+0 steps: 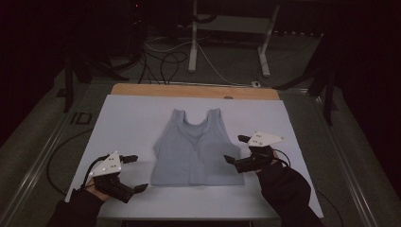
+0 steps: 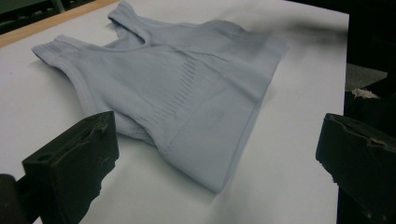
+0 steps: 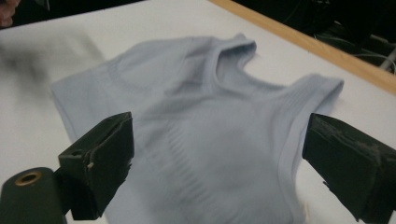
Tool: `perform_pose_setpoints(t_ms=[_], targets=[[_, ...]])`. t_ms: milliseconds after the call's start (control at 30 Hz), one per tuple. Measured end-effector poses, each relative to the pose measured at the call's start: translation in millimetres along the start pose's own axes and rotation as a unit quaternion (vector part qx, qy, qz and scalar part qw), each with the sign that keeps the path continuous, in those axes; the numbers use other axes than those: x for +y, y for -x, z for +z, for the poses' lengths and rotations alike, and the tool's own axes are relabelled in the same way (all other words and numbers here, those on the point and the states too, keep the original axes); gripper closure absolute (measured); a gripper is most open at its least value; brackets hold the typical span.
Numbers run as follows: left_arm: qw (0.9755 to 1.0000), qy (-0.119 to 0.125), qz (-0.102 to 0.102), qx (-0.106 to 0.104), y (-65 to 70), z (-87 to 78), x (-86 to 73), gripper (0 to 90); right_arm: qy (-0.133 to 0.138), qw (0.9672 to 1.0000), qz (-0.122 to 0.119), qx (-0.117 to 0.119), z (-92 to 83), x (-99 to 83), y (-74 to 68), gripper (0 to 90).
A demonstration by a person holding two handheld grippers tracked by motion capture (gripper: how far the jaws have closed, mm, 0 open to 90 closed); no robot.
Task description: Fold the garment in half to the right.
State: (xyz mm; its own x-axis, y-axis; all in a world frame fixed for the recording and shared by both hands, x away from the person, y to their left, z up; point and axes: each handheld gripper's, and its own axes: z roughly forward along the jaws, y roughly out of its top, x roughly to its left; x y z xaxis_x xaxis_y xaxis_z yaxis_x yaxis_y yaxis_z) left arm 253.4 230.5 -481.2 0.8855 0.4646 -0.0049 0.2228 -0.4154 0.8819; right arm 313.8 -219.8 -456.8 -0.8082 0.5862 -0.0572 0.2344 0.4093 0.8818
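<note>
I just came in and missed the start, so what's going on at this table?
A person holds a gripper in each hand on either side of a light blue tank top lying flat on a white sheet over the table. The left gripper sits open near the top's lower left corner, the right gripper open at its right edge. Neither grips the fabric yet.
</note>
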Motion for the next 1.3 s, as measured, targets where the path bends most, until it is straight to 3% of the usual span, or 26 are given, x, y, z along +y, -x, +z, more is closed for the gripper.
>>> perform_pose_setpoints(t_ms=[800, 1033, 1300], targets=[[0.9992, -0.032, 0.006, 0.022, 5.6, 9.6, 15.4, 0.3, 0.007, 0.9990, -0.020, 0.039, 72.3, 65.2, 13.7, 9.5], [0.9985, -0.037, -0.007, 0.039, 8.7, 14.3, 19.2, 0.3, 0.005, 0.9986, -0.015, 0.050, 96.4, 76.3, 16.8, 9.5], [0.9983, -0.043, -0.009, 0.037, 11.1, 19.2, 19.4, 0.3, 0.001, 0.9985, -0.014, 0.053, 122.5, 88.0, 18.8, 9.5]])
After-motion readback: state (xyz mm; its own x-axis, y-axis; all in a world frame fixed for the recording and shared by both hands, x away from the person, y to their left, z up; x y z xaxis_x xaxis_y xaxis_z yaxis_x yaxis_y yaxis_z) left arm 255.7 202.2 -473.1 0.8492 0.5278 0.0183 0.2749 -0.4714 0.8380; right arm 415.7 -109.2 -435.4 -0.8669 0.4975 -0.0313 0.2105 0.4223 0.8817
